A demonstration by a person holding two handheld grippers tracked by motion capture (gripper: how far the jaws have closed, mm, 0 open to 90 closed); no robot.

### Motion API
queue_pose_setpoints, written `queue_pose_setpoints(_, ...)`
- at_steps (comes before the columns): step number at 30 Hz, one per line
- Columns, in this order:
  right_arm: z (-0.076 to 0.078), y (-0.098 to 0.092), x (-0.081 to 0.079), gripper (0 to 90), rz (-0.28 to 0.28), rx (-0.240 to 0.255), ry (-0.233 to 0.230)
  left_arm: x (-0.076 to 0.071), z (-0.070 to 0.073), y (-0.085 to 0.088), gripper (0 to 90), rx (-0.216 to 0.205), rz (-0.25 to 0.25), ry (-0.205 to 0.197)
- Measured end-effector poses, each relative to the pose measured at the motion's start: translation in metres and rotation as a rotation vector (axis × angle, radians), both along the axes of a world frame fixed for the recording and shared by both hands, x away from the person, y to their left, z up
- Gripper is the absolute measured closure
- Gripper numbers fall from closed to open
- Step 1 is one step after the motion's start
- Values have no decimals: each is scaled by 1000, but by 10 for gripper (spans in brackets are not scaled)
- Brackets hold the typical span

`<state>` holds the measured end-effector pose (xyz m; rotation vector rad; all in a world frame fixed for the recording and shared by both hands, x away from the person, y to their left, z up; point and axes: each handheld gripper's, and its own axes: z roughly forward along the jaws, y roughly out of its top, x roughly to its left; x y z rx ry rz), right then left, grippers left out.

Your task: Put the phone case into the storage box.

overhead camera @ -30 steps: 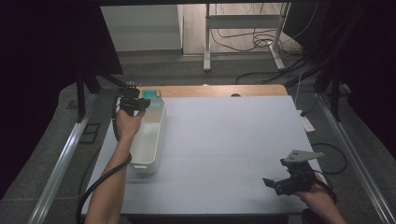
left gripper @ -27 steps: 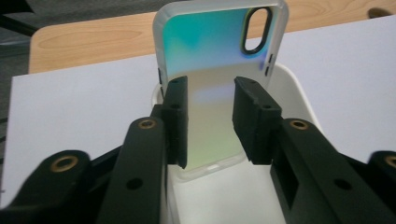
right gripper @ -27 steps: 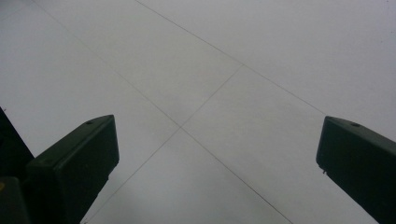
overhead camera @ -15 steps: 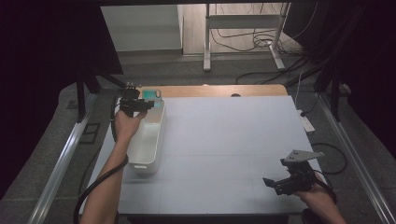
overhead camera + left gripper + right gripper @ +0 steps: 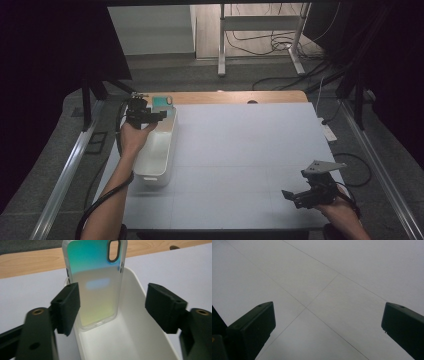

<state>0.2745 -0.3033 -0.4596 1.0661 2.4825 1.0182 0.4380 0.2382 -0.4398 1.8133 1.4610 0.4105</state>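
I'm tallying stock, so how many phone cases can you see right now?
1. A clear iridescent phone case stands leaning against the far end wall of the white bin, between the open jaws of the left gripper, untouched. The bin's near end is out of sight.

White table point(image 5: 250, 150), wooden edge strip point(image 5: 235, 97), floor cables point(image 5: 260, 45), metal stand point(image 5: 260, 30)

I see a white table top point(image 5: 250, 150) with a wooden strip point(image 5: 235, 96) along its far edge. Grey floor point(image 5: 210, 75) lies beyond it, where a white metal stand point(image 5: 260, 30) rises over loose black cables point(image 5: 260, 42). Black curtains point(image 5: 45, 60) close both sides. Metal rails point(image 5: 65, 175) flank the table. Lighting is dim and even.
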Motion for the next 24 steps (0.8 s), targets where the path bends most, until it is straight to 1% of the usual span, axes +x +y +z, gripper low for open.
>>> queue_pose_setpoints(1,0,0,0,0,-1,0,0,-3,1,-1,250,-12,-8,-6)
queue_pose_setpoints(3,0,-1,0,0,-7,2,-2,-7,2,-1,212,-15,-18,-15)
queue_pose_setpoints(6,0,0,0,0,-5,3,-2,-10,2,-1,187,-49,-41,-5)
queue_pose_setpoints(9,0,0,0,0,-3,1,-2,-15,1,-2,160,-55,-68,-3)
queue_pose_setpoints(10,0,0,0,0,-3,2,-3,-15,1,-2,153,-55,-68,-3)
queue_pose_setpoints(11,0,0,0,0,-3,2,-3,-18,1,-2,153,-59,-80,0)
queue_pose_setpoints(12,1,0,0,0,-5,3,-6,-21,1,-2,150,-68,-87,-6)
queue_pose_setpoints(14,1,-1,0,0,-10,8,-7,-26,1,-3,145,-71,-95,-20)
queue_pose_setpoints(16,1,-1,0,0,-13,10,-7,-30,1,-5,134,-71,-102,-22)
queue_pose_setpoints(19,1,-1,0,0,-19,8,-7,-35,0,-8,113,-56,-118,-24)
queue_pose_setpoints(21,1,-1,0,0,-26,10,-7,-38,0,-9,103,-57,-131,-28)
queue_pose_setpoints(24,1,-2,0,0,-37,13,-8,-44,0,-12,96,-50,-156,-44)
